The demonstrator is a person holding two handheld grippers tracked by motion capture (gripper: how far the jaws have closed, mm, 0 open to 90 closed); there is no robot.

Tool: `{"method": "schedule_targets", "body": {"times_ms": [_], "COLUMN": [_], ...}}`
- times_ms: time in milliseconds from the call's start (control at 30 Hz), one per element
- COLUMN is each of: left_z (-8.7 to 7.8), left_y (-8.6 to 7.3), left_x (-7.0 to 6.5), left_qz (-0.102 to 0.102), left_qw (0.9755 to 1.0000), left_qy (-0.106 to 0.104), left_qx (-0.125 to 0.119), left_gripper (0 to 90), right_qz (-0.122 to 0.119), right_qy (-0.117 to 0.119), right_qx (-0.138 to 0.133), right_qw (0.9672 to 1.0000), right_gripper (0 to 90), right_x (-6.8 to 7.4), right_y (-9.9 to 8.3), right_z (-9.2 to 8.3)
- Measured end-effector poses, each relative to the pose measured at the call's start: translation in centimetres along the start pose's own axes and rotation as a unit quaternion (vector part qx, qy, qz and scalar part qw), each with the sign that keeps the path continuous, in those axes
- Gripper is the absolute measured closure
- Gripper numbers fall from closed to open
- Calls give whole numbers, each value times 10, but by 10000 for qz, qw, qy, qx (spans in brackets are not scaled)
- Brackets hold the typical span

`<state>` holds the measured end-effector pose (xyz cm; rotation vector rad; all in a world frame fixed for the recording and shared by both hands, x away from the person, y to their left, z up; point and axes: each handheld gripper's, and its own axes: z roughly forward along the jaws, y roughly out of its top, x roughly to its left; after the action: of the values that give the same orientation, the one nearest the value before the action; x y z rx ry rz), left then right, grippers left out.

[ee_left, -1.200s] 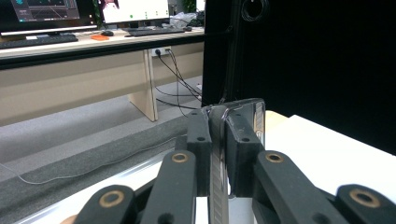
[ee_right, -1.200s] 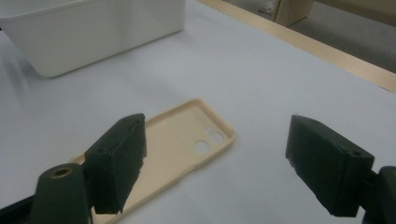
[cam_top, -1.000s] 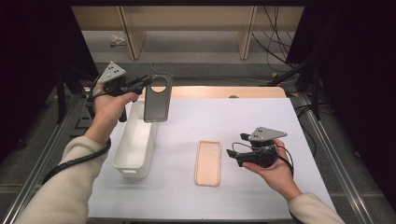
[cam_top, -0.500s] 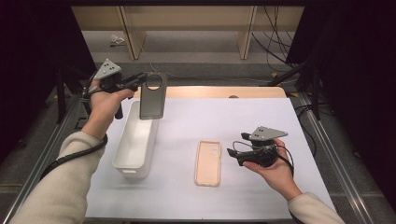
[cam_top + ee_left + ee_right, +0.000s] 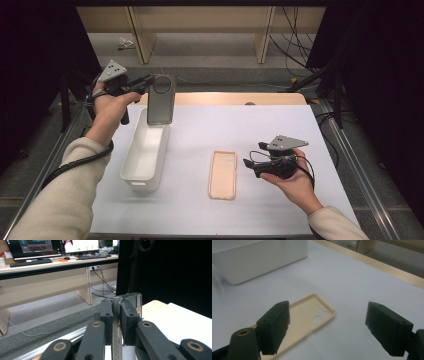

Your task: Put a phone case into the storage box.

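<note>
White paper covers the table (image 5: 280,130); at far left the left gripper (image 5: 150,82) grasps a dark phone case (image 5: 161,100), hanging upright over the white bin (image 5: 146,152). Near right, the right gripper (image 5: 248,162) gapes empty beside a beige phone case (image 5: 222,175)

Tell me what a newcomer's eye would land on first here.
The dark phone case held up in the left tongs, hanging over the far end of the white bin. Then the beige phone case lying flat on the white mat, beside the open right tongs.
</note>
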<state>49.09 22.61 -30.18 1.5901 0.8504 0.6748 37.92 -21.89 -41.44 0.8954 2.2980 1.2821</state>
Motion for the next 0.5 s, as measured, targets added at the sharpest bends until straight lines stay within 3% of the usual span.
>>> {"method": "schedule_targets", "body": {"times_ms": [500], "left_z": [-1], "left_y": [0], "left_x": [12], "left_qz": [-8], "left_qw": [9999], "left_qy": [124], "left_qx": [2], "left_gripper": [815], "right_qz": [56], "right_qy": [7], "right_qx": [-22], "right_qw": [10000], "right_gripper": [204], "right_x": [-1], "right_y": [0], "right_z": [0]}}
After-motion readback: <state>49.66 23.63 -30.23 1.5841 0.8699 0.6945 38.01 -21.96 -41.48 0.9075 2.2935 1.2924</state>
